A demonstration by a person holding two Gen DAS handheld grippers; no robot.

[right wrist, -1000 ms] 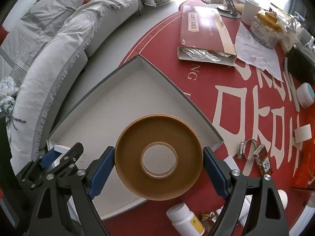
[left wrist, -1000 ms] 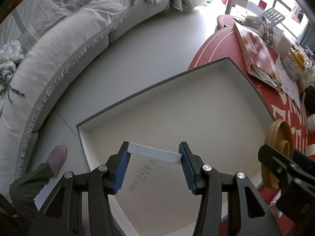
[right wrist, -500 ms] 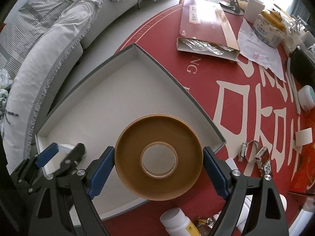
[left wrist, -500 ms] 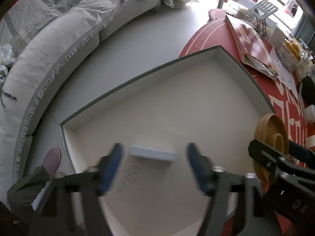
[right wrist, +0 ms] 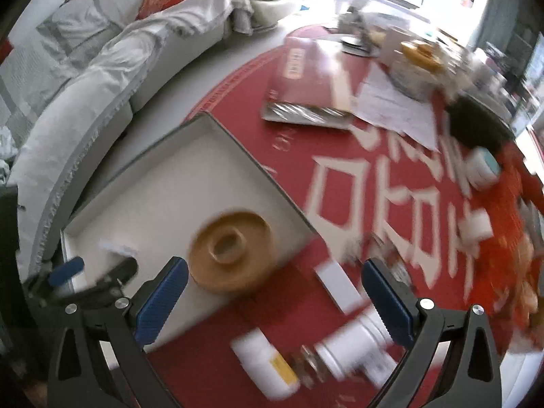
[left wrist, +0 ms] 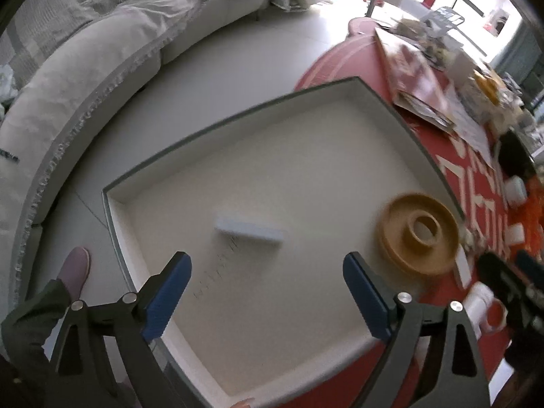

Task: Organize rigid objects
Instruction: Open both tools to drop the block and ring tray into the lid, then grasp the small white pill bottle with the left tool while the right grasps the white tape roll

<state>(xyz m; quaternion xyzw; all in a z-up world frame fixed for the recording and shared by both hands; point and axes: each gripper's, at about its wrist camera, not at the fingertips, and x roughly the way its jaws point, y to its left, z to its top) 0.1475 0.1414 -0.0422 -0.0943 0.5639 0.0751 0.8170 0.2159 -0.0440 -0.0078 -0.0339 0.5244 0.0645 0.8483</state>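
Observation:
A shallow white tray with a dark rim (left wrist: 217,125) (right wrist: 238,142) sits at the edge of the red table. A small white block (left wrist: 249,230) lies flat in it, just ahead of my left gripper (left wrist: 265,292), which is open and empty. A brown tape roll (left wrist: 419,234) (right wrist: 231,250) lies flat in the tray's right part. My right gripper (right wrist: 272,289) is open and empty, pulled back above the table edge near the roll. The white block shows blurred in the right wrist view (right wrist: 114,248).
White pill bottles (right wrist: 265,362) (right wrist: 357,343) and a white card (right wrist: 338,285) lie on the red tablecloth by my right gripper. A red flat box (right wrist: 312,78), papers and jars stand further back. A grey sofa (left wrist: 85,78) curves to the left beyond the floor.
My left gripper let go of the white block, which now lies in the tray. My right gripper opened and released the tape roll into the tray, then drew back to the right.

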